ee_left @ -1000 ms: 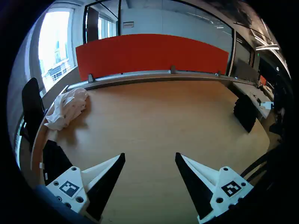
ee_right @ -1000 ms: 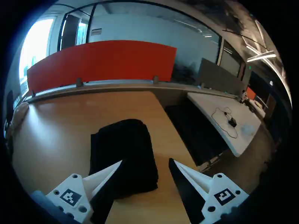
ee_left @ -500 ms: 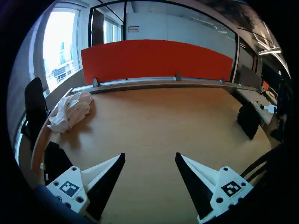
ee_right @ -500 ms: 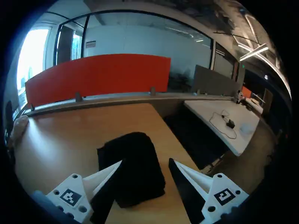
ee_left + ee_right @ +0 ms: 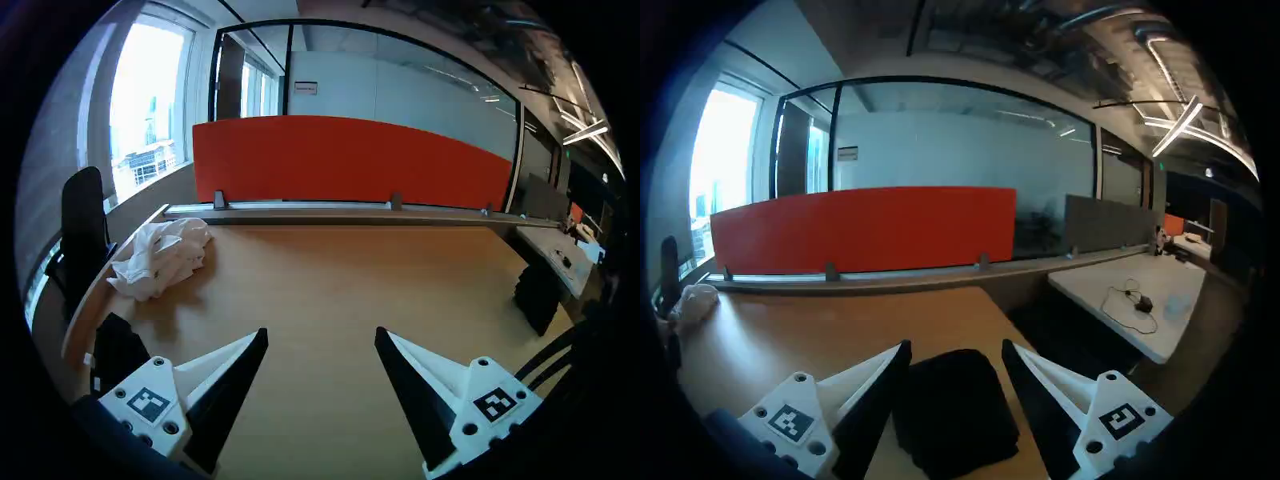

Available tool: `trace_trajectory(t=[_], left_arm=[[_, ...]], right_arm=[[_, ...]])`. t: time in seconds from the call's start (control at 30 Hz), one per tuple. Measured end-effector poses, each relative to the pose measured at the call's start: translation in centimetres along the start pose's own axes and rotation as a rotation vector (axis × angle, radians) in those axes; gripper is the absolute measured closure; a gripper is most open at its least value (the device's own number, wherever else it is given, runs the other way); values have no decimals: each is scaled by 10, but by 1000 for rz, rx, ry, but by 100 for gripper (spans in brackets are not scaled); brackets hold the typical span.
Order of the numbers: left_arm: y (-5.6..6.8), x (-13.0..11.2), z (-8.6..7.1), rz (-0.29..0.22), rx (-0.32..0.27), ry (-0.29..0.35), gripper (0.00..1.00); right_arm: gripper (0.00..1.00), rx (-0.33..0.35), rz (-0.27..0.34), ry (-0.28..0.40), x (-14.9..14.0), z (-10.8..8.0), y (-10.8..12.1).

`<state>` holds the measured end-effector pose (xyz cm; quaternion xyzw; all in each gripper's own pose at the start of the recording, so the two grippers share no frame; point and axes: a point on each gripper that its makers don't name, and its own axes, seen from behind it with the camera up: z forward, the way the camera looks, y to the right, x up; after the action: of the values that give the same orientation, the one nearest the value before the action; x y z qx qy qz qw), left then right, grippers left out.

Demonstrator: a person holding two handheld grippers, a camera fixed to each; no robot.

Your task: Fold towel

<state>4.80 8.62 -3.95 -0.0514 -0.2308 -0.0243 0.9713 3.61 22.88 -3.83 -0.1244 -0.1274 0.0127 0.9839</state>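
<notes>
- As I hold both tools over the long light-brown wooden table, my left gripper stands wide open. Its two white-and-black fingers are spread well apart, with nothing between them but bare tabletop.
- My right gripper is spread just as wide and has hold of nothing; neither finger presses on anything.
- The black folded towel, a thick soft stack of cloth, lies flat on the table directly ahead of the right gripper. It shows in the gap between the fingers, near the table's right-hand edge.
- From the left gripper, the black folded towel sits far off to the right, at the table's rim.
- A crumpled white cloth lies in a heap ahead and to the left of the left gripper, well apart from it, close to the table's left edge.
- A long red-orange divider panel stands upright along the table's far side, straight ahead of both grippers.
- A black office chair stands beyond the table's left edge, left of the left gripper, below a bright window.
- A white desk carrying a thin dark cable stands to the right of the right gripper, across a gap from the table.
</notes>
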Motion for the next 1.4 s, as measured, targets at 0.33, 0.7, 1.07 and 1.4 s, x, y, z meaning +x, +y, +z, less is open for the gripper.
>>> trace_trajectory(t=[0.33, 0.7, 1.07, 1.4], left_arm=[[-9, 30, 3, -13, 20, 102, 0], [-24, 59, 5, -22, 43, 190, 0], [-32, 86, 2, -22, 40, 263, 0], [-40, 101, -3, -43, 34, 314, 0]], right_arm=[[12, 33, 10, 37, 14, -1, -15], [12, 109, 15, 76, 33, -6, -52], [12, 195, -29, 121, 60, -17, -115], [12, 270, -53, 139, 73, -28, -180]])
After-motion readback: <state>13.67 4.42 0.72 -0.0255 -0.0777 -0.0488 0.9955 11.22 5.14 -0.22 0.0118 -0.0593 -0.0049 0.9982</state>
